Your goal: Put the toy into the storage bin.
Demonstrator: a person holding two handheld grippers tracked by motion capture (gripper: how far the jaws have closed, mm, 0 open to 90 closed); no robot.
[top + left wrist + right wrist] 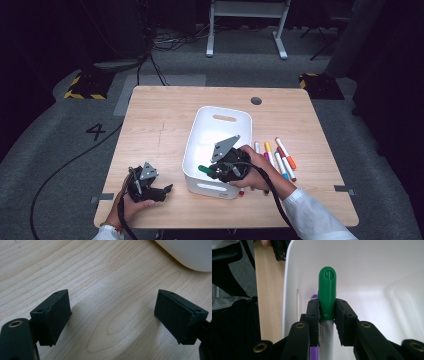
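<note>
My right gripper [212, 170] [327, 311] is shut on a green-capped white marker [327, 293] [204, 169], held inside the white bin [197, 127] [367, 270] near its front wall. A purple marker [313, 315] lies in the bin just beside the held one. Over bare wood at the table's front left, my left gripper [165, 191] [112, 313] stands open with nothing between its jaws. Several more markers [280, 157] with orange, yellow, blue and pink caps lie on the table right of the bin.
The wooden table [155, 120] has a dark round hole [256, 101] near its far edge. A red-capped marker end [241, 192] pokes out by the bin's front right corner. The bin's rounded corner [190, 255] lies just beyond the left gripper.
</note>
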